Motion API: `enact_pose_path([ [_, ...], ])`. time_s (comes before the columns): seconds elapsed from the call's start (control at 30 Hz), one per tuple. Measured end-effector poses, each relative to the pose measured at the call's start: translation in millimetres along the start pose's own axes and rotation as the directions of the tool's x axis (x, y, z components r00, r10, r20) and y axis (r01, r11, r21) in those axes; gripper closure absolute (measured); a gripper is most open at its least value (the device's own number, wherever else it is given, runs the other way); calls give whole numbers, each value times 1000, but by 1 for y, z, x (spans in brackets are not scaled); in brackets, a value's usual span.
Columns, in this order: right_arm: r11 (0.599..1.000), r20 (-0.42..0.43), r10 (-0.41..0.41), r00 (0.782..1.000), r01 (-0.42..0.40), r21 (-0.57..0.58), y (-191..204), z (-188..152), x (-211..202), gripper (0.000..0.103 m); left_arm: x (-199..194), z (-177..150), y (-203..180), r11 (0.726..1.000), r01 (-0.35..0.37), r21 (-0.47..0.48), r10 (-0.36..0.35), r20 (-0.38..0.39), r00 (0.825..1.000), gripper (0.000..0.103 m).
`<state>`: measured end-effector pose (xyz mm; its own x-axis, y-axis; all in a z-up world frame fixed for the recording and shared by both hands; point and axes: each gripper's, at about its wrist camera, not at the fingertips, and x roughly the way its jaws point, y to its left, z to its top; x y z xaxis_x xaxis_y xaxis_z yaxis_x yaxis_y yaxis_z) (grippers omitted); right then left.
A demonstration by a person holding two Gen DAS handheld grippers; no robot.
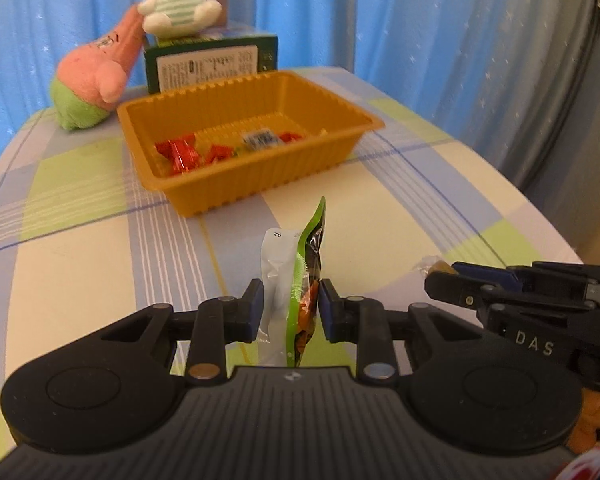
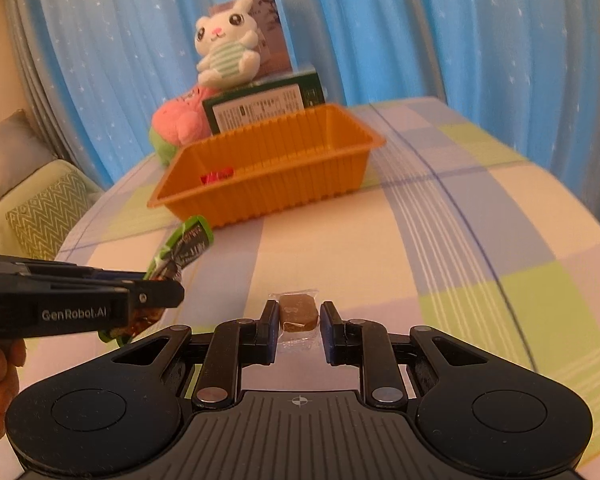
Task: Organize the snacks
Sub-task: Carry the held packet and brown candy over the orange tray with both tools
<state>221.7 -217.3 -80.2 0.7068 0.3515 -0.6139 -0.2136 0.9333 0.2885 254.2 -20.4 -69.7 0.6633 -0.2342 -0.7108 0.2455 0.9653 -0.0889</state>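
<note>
Green snack packet (image 1: 306,280) clamped in left gripper (image 1: 290,308), right gripper (image 2: 298,314) jaws apart around wrapped brown candy (image 2: 297,311); next, carry to orange tray (image 1: 260,176).

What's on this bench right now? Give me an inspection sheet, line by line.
Surface: table under a checked cloth.
Job's things: orange tray holding red-wrapped snacks; green snack packet; clear-wrapped brown candy.
Clutter: bunny plush on a green box; pink plush leaning beside it.
Grippers: left claw shut on the green snack packet, lifted; right claw straddling the candy, jaws apart, not yet closed.
Cables: nothing seen.
Surroundings: blue curtain; cushioned seat at left.
</note>
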Motion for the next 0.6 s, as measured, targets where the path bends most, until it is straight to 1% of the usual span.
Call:
enact_pose_path([
  [0.13,1000,38,-8,999,8,-10,-3,17,0,81,-4,13,-1,999,-24,-37,25,38,999,77],
  [0.33,1000,89,-11,996,12,-15,-8,44,0,81,-3,30,-4,997,-28,-74,33,74,997,77],
  [0.6,1000,112,-11,994,14,-25,-14,79,14,81,4,46,-4,995,-32,-96,41,99,994,77],
])
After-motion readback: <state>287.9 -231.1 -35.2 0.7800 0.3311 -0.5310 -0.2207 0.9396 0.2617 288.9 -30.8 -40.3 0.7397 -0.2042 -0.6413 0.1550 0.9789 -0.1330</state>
